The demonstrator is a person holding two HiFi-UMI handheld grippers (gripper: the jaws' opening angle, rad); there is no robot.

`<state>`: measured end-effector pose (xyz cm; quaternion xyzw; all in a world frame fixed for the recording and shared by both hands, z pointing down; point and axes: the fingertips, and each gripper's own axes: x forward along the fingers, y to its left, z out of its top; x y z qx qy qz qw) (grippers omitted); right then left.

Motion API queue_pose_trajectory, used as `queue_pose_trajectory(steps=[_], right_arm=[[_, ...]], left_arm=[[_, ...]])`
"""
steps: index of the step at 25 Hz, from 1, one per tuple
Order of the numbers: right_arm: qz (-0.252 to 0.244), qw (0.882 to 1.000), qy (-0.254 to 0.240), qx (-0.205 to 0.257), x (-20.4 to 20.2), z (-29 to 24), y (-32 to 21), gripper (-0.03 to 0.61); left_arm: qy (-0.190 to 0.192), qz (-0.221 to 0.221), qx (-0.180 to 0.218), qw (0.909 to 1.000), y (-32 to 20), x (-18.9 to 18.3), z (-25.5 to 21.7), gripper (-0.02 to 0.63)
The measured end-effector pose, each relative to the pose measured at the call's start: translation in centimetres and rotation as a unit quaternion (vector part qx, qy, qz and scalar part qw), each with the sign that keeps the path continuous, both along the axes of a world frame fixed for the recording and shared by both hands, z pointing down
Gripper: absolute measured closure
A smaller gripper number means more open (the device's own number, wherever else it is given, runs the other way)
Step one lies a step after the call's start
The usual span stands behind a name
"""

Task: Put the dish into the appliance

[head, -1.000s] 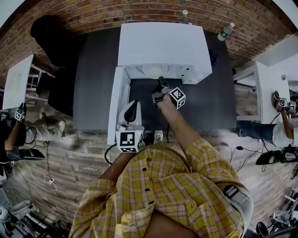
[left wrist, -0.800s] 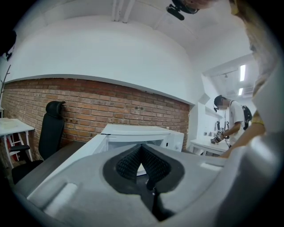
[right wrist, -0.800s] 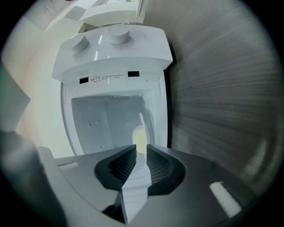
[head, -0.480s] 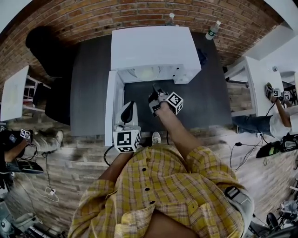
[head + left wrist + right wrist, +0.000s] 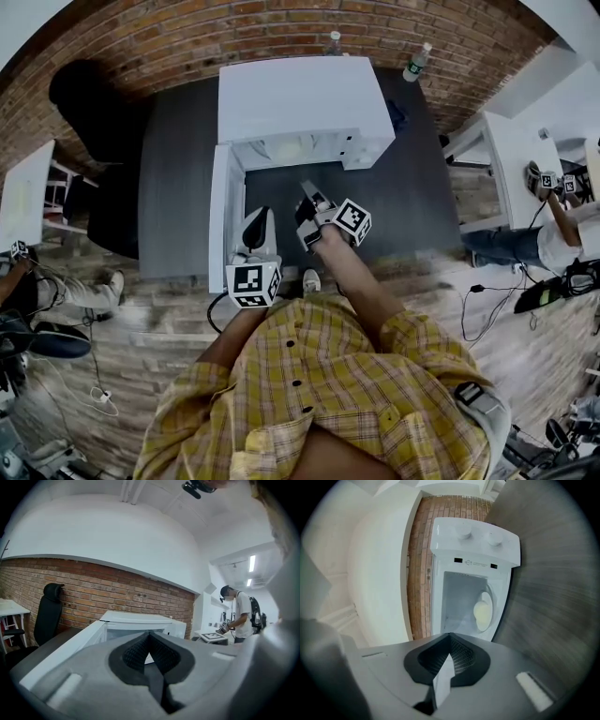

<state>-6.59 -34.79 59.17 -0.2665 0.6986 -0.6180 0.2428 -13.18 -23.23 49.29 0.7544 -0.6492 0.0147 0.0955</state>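
The dish already lies on the cavity floor of the white microwave, and nothing else shows inside. The microwave stands toward the far edge of the desk, its door swung open. The right hand-held gripper and left hand-held gripper are both clenched, holding nothing. Probably 1 step remains: closing the door.

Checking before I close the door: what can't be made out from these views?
- Dish: right gripper view, pale blur; whether it sits flat is unclear.
- Appliance cavity: head view, its own top hides most of it.
- Bottles behind it: head view, too small to identify.
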Motion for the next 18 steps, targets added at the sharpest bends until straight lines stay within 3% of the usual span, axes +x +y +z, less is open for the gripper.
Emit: queue_pose_trajectory(steps=[4,11,16,18], right_arm=[[-0.027,0.997,0.051,0.055,-0.1,-2.2,2.1,0.584],[-0.068,0.976,0.135,0.157,-0.6,-5.5,5.0,0.582],[-0.089,0.947,0.199,0.238,-0.8,-7.6,6.6,0.581],[-0.092,0.93,0.228,0.273,-0.9,-8.4,7.3,0.581]], left_arm=[[0.002,0.003,0.003,1.0,0.2,0.4,0.0,0.617],[0.001,0.008,0.009,0.9999,0.7,0.6,-0.4,0.617],[0.002,0.009,0.007,0.9999,0.9,0.8,-0.2,0.617],[0.002,0.01,0.007,0.9999,1.0,1.0,-0.1,0.617]])
